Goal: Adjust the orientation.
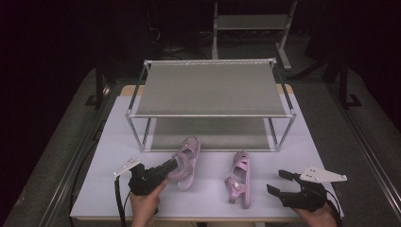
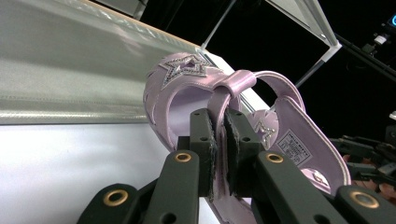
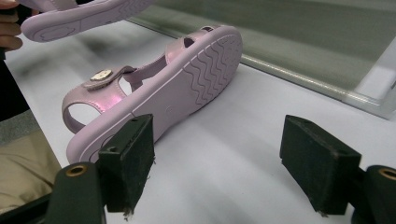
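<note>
We hold the left gripper clamped on the ankle strap of a glossy pink plastic sandal with a glittery star on its toe band; in the left gripper view the two black pads pinch that strap flat between them. This sandal sits near the front edge of the two-tier metal shoe rack with grey mesh shelves, just ahead of its lower shelf, and the right gripper view shows its sole raised off the table. Our right gripper rests with its jaws spread wide and nothing between them, close to the white tabletop's near edge. The second matching pink sandal lies tipped on its side between the two grippers, its wavy sole just beside the right gripper's left jaw. Bare table stretches between this sandal and the rack.
</note>
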Demonstrator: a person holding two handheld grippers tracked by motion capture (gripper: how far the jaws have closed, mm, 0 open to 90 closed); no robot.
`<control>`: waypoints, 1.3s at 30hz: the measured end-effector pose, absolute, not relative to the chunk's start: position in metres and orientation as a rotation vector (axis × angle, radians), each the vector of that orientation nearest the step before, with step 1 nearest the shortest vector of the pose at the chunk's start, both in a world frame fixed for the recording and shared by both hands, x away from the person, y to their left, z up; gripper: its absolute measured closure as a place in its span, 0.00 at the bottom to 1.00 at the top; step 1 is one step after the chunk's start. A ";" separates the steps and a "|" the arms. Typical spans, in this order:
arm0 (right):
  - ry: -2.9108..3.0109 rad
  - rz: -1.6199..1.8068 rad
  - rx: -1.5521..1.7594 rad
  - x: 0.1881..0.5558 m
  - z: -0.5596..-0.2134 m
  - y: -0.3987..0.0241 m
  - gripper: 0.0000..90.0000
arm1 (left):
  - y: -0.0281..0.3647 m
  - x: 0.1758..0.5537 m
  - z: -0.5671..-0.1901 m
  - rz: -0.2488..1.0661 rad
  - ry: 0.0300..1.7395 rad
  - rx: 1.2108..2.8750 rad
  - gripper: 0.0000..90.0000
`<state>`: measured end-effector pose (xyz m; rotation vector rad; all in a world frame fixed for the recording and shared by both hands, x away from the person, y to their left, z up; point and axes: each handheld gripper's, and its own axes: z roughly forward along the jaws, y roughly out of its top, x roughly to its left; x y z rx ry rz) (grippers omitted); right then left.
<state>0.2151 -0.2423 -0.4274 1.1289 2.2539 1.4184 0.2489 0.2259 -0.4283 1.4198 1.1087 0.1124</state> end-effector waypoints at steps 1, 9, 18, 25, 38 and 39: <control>2.254 1.417 1.131 0.215 -0.427 -0.242 0.28 | 0.225 0.250 -0.429 0.113 1.112 1.417 0.92; 2.252 1.422 1.134 0.215 -0.428 -0.243 0.29 | 0.220 0.262 -0.431 0.118 1.122 1.392 0.92; 2.249 1.424 1.138 0.215 -0.427 -0.245 0.28 | 0.214 0.276 -0.432 0.125 1.134 1.374 0.92; 2.249 1.428 1.134 0.214 -0.427 -0.245 0.29 | 0.212 0.284 -0.432 0.138 1.140 1.364 0.92; 2.246 1.436 1.138 0.214 -0.427 -0.246 0.28 | 0.201 0.301 -0.435 0.143 1.147 1.345 0.92; 2.246 1.436 1.137 0.214 -0.427 -0.246 0.28 | 0.200 0.302 -0.436 0.142 1.149 1.345 0.92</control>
